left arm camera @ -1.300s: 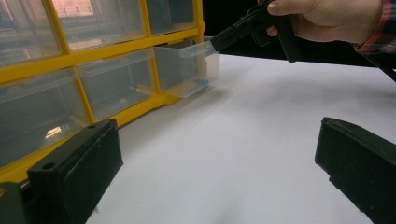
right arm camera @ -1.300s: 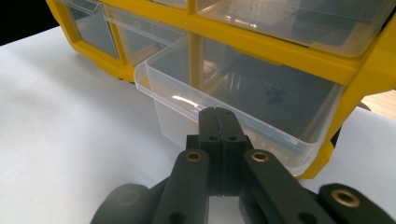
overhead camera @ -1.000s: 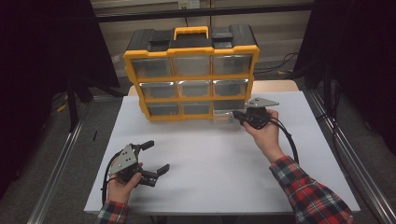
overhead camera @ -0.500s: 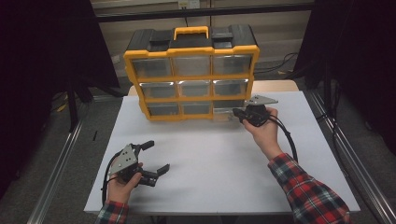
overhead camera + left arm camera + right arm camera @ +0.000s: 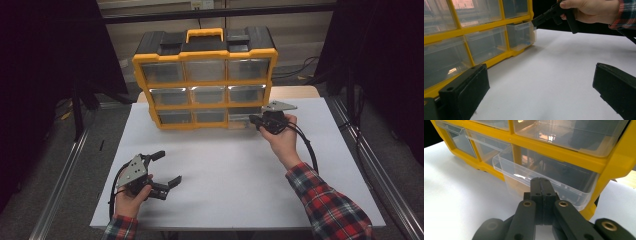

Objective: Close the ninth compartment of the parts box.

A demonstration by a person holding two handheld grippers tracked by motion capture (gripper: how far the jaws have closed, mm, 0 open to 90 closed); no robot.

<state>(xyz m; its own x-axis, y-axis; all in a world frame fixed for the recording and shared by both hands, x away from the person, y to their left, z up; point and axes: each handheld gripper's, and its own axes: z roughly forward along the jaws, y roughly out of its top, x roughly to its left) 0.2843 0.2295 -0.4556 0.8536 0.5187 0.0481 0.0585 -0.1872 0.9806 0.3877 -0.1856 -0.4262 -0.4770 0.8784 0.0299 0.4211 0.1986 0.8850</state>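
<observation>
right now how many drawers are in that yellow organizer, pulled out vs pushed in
pulled-out clear drawer, bottom right, at the shut right gripper: 1
pushed-in clear drawers: 8
total in the yellow organizer: 9

Dark curtains [image 5: 45, 75], seemingly, flank the grey floor [image 5: 70, 150].
</observation>
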